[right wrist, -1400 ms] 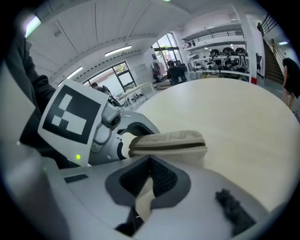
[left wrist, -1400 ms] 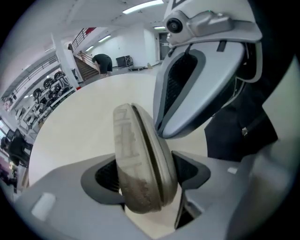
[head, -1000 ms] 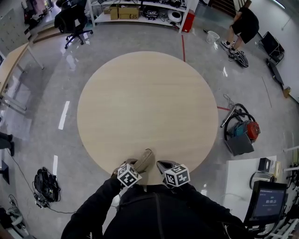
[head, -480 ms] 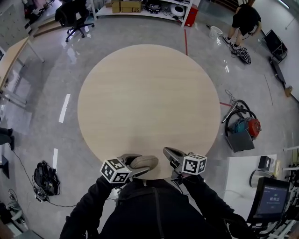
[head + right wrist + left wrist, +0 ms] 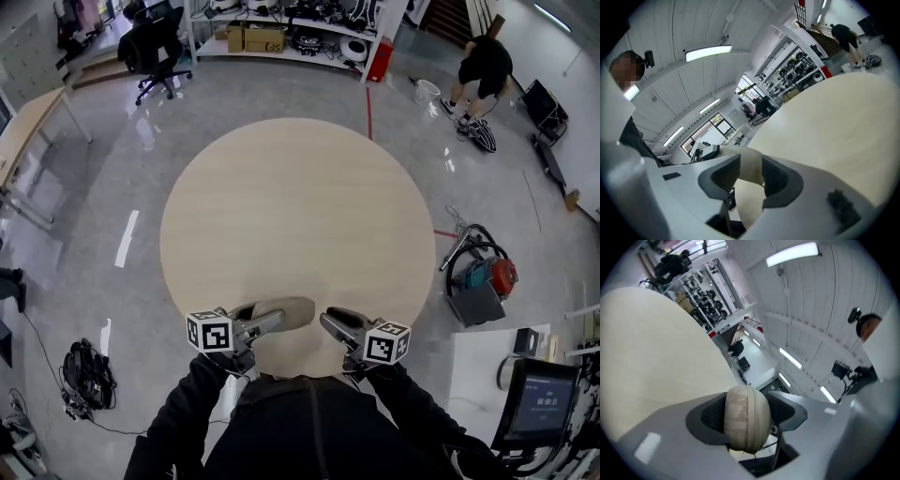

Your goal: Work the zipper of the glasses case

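The left gripper [image 5: 255,325], at the lower middle of the head view, pinches the beige glasses case [image 5: 291,309] between both pads; its jaws have just been closing on it. The case is over the near edge of the round wooden table [image 5: 300,206], and its zipper [image 5: 756,420] runs along the rounded end facing the left gripper view. Just right of the case is the right gripper [image 5: 330,322]. Its jaws have just been opening and stand spread, and the pads press on nothing
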{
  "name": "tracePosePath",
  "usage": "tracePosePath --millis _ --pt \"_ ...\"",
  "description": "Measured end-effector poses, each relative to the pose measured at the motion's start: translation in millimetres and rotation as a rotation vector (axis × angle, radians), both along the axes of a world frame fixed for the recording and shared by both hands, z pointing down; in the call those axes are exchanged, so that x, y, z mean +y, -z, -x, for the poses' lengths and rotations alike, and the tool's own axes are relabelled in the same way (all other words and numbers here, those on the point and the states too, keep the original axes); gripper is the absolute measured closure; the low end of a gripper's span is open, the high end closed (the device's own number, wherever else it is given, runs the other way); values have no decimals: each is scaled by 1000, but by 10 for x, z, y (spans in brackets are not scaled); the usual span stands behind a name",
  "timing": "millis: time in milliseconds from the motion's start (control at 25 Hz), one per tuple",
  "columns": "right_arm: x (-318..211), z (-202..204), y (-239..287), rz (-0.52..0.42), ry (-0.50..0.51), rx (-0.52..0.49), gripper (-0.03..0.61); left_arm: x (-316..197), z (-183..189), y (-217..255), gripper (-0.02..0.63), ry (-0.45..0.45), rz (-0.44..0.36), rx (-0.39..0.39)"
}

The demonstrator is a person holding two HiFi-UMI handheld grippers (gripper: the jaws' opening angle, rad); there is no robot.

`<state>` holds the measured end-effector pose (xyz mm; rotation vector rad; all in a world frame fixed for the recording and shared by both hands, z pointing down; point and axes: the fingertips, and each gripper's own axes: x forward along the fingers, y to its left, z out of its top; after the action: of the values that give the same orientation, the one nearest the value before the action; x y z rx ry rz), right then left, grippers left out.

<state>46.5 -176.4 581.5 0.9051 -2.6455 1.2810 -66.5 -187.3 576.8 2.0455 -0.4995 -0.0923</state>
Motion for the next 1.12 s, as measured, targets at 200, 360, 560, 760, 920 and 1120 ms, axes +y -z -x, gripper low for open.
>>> tracePosePath --millis 200,360,560,760,920,1120 --pt "-16 74 242 -35 12 -51 414 -65 117 402 344 96 23 197" --pt "-27 42 234 -19 16 -61 414 -25 129 409 344 90 29 192" --pt "28 92 327 -90 102 20 414 -33 314 440 344 142 65 247" --pt "59 220 636 -256 183 121 414 -60 463 717 344 168 23 343" --pt "94 346 873 -311 249 111 406 -61 544 940 344 134 -26 428" --pt "175 491 1047 -426 329 172 391 -31 621 1166 344 138 -1 618"
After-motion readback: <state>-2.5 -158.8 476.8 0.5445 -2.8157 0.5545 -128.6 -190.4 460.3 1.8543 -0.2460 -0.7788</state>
